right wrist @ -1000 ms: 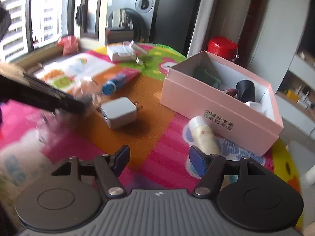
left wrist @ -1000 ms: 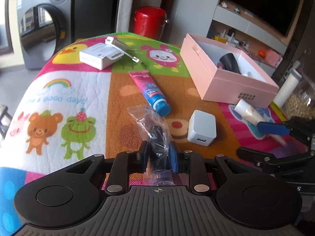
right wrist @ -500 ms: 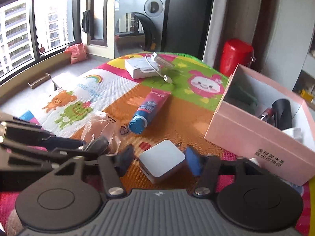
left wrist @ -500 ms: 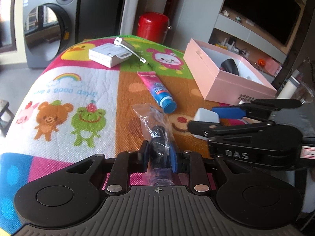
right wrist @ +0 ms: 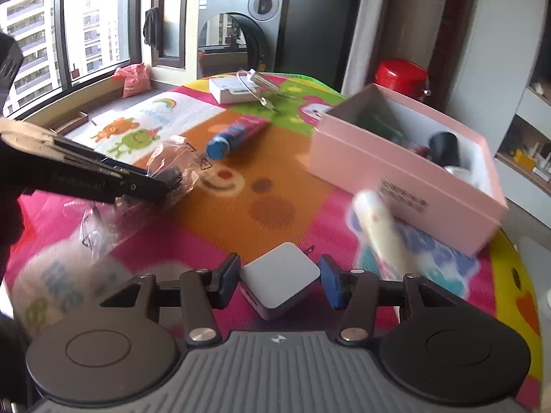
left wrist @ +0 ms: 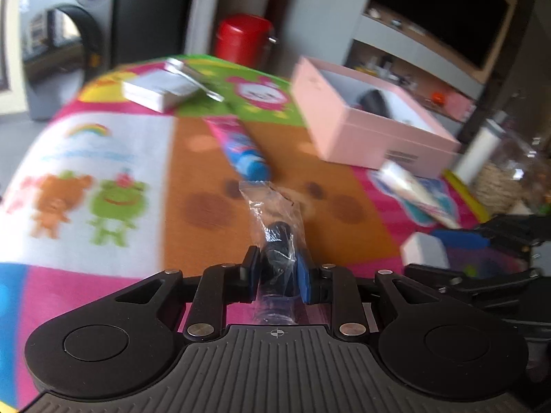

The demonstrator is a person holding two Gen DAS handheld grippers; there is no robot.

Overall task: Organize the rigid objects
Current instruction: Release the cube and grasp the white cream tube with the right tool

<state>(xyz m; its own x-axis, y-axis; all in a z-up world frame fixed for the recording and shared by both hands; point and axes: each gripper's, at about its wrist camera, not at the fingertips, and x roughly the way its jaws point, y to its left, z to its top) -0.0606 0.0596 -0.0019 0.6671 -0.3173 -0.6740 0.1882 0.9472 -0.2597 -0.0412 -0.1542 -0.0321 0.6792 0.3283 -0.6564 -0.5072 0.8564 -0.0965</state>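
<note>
My left gripper (left wrist: pixel 275 262) is shut on a small black part in a clear plastic bag (left wrist: pixel 277 237), held just above the colourful mat. From the right wrist view the same bag (right wrist: pixel 179 163) sticks out of the left gripper's fingers (right wrist: pixel 144 186). My right gripper (right wrist: pixel 279 270) is shut on a white charger cube (right wrist: pixel 280 280); both blue pads press its corners, and its prongs point forward. In the left wrist view that charger (left wrist: pixel 425 251) sits low at the right. An open pink box (right wrist: pixel 396 179) with several items inside stands ahead and to the right.
A pink and blue tube (left wrist: pixel 241 151) lies mid-mat and a white tube (right wrist: pixel 382 230) lies beside the pink box (left wrist: pixel 361 137). At the far end a flat white box (left wrist: pixel 158 91) carries a cable. A red canister (left wrist: pixel 242 39) and a washing machine (right wrist: pixel 241 27) stand beyond.
The right gripper reached over the charger, closed on it and drew back with it. The spot on the mat where the charger lay is now bare. The left gripper still holds the bag.
</note>
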